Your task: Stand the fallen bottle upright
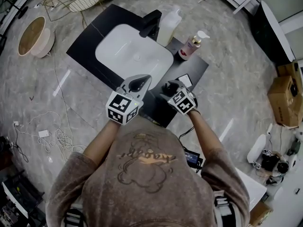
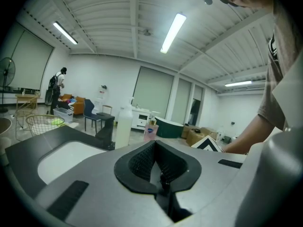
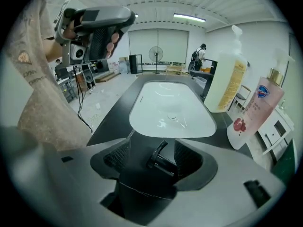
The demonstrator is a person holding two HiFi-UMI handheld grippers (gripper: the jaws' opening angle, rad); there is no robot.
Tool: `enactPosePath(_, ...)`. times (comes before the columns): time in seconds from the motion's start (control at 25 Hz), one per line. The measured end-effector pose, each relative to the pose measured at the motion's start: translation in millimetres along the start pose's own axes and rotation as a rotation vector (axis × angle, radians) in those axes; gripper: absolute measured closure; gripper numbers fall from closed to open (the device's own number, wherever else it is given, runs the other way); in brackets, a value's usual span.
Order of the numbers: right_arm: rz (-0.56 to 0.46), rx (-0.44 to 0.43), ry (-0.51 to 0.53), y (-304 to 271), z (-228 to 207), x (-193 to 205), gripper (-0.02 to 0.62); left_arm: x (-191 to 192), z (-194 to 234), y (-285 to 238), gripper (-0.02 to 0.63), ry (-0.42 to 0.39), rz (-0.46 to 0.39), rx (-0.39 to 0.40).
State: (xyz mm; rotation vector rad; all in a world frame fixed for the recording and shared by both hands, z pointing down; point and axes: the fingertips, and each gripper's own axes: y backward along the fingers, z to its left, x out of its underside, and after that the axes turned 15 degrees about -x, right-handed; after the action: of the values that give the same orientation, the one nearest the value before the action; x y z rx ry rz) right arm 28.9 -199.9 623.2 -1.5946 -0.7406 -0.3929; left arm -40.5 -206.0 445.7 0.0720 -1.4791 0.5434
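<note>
**2 grippers at the near edge of a black counter (image 1: 87,44); 2 bottles upright beyond the basin (image 1: 113,56).**
The left gripper (image 1: 140,83) has its jaws closed together on nothing. The right gripper (image 1: 171,86) has its jaws apart, with a small black piece of unclear identity lying loose between them. The white bottle (image 1: 169,26) stands upright beside the faucet (image 1: 150,23). The pink pump bottle (image 1: 190,46) stands upright just to its right.
</note>
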Motion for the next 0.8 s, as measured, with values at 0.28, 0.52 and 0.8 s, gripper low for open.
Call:
enactPosePath(0.28, 0.071, 0.024, -0.007, -5.9, -3.6, 1.5, 0.363, 4.1, 4.8, 3.8, 0.588, 0.012, 0.004, -0.013)
enactPosePath(0.52, 0.150, 0.076, 0.009, -11.9, -8.6, 2.8, 0.395, 7.0, 5.5, 7.2, 0.588, 0.018, 0.005, -0.017)
enactPosePath(0.8, 0.214, 0.135, -0.013, -16.0, -17.0, 5.3, 0.462, 7.1, 8.5, 9.1, 0.588, 0.030, -0.001, -0.018)
